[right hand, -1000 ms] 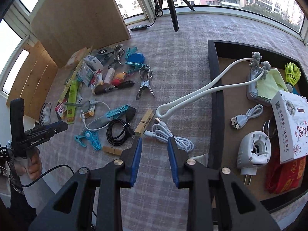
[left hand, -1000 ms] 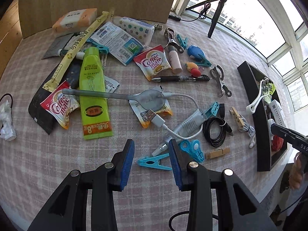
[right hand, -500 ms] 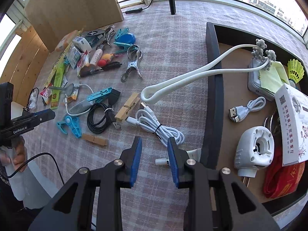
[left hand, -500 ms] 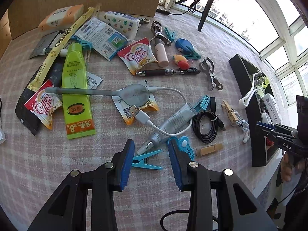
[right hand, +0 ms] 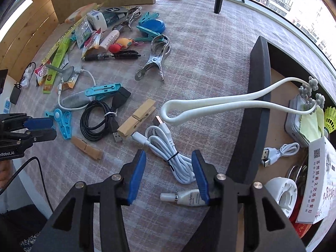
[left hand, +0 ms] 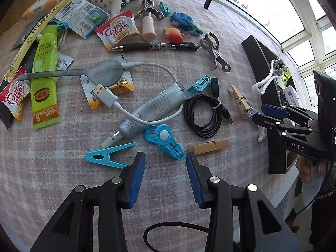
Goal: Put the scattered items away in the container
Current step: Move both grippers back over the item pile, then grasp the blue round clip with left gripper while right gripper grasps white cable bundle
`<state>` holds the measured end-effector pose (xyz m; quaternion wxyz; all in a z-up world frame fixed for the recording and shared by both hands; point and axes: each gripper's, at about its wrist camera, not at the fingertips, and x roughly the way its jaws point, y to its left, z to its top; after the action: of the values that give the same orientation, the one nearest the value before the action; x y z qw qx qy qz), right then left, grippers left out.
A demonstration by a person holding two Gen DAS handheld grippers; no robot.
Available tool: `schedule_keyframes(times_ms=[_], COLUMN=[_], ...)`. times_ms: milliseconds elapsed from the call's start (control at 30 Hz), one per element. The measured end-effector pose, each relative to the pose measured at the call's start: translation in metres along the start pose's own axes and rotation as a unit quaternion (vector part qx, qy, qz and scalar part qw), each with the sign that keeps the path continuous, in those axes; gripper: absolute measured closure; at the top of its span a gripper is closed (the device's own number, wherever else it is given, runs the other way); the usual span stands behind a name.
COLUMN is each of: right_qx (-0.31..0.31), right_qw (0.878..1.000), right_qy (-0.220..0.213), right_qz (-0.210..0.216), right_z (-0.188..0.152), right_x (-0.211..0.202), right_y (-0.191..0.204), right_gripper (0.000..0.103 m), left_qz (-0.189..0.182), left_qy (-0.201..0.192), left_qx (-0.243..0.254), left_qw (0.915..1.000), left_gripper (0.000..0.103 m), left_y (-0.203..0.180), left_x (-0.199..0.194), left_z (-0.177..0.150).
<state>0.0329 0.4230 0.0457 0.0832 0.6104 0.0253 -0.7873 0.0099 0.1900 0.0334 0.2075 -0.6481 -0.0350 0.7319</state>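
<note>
The container (right hand: pixel 257 109), a black-walled tray, fills the right side of the right wrist view. Inside it lie one white looped massager (right hand: pixel 210 105) that overhangs the wall onto the desk (right hand: pixel 210 48), one small white cable (right hand: pixel 281 150), one white plug-in device (right hand: pixel 281 193), one shuttlecock (right hand: pixel 329 119), one yellow cloth (right hand: pixel 310 124) and one printed box (right hand: pixel 317 180).

Just left of the wall on the desk lies one bundled white cable (right hand: pixel 168 147), low in the frame's centre. The right hand-held gripper (right hand: pixel 169 174) hangs over it, jaws opening, and the cable's coil shows between them untouched. One small white tube (right hand: pixel 187 197) lies beside the right finger.

In the left wrist view the left hand-held gripper (left hand: pixel 166 175) stands at the bottom centre, jaws opening and holding nothing, bare desk between them. Just above it lie two blue clips: a round-headed clip (left hand: pixel 166 140) and a slim peg (left hand: pixel 107 156). Two wooden pegs (left hand: pixel 208 147) show at centre right, either side of one coiled black cable (left hand: pixel 202 117). One grey tube (left hand: pixel 153 110) sits at centre, crossed by one white USB lead (left hand: pixel 117 105). Higher up are one spoon (left hand: pixel 84 73), one pen (left hand: pixel 155 46), two metal clamps (left hand: pixel 214 52), one green sachet (left hand: pixel 44 79) and two Coffee mate packets (left hand: pixel 116 30).
</note>
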Motion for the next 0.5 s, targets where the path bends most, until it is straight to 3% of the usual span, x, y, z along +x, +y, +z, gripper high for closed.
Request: schedule_keyframes(times_ms=[433, 500], right_qx=[-0.047, -0.048], right_qw=[0.999, 0.999], right_qy=[0.016, 0.008], right_qz=[-0.004, -0.005], right_z=[0.016, 0.017], right_x=[0.026, 0.026], right_y=[0.009, 0.011], right_gripper=[0.058, 0.058], left_qz=[0.04, 0.049], left_qy=[0.001, -0.002], left_qx=[-0.028, -0.029], left_qw=[0.9988, 0.9984], left_gripper=[0.062, 0.07], left_y=[-0.014, -0.014], left_x=[0.017, 0.017], left_z=[0.009, 0.008])
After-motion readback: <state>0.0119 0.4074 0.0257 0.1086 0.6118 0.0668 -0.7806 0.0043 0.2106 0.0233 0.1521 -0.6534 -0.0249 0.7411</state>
